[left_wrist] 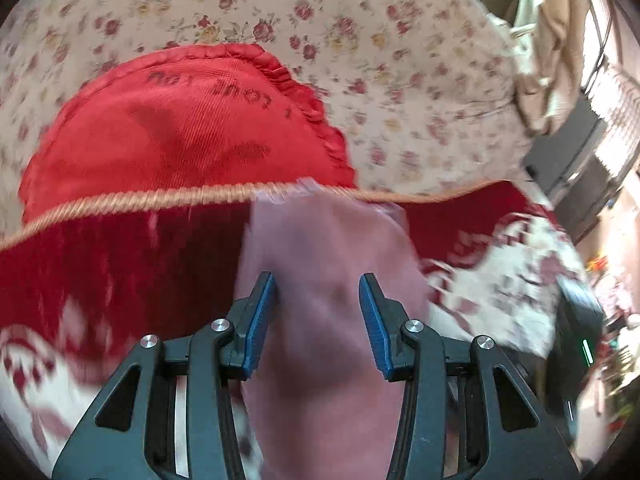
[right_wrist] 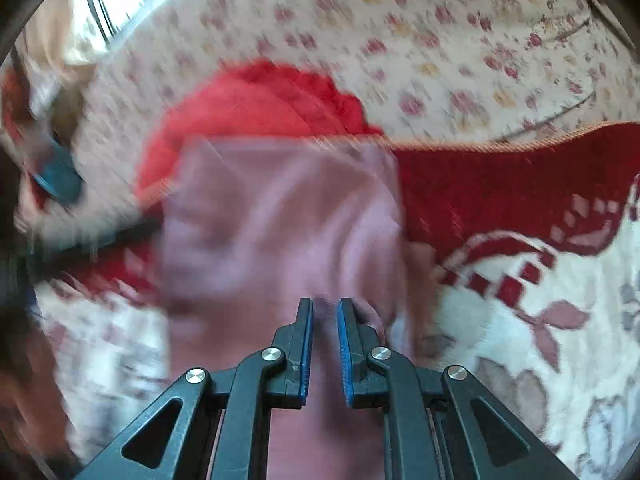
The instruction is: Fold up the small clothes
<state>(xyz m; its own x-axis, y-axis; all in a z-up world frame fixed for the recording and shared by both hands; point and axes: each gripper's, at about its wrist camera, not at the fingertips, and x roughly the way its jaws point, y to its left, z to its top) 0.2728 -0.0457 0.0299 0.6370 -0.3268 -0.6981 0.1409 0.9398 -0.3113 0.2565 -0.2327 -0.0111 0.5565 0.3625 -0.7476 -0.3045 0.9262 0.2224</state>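
Observation:
A small pink garment (left_wrist: 328, 264) lies on a red and white blanket (left_wrist: 120, 248), blurred by motion. My left gripper (left_wrist: 318, 284) is open, with its blue pads on either side of the pink cloth. In the right wrist view the same pink garment (right_wrist: 280, 216) spreads ahead. My right gripper (right_wrist: 325, 306) is nearly closed, with a fold of the pink cloth pinched between its blue pads. The left gripper's blue pad (right_wrist: 60, 180) shows at the far left of the right wrist view.
A red heart-shaped cushion (left_wrist: 188, 128) with a ruffled edge sits behind the blanket against a floral sofa back (left_wrist: 360, 40). It also shows in the right wrist view (right_wrist: 256, 100). The blanket's white patterned part (right_wrist: 540, 320) lies to the right. Room clutter (left_wrist: 600, 200) is at the far right.

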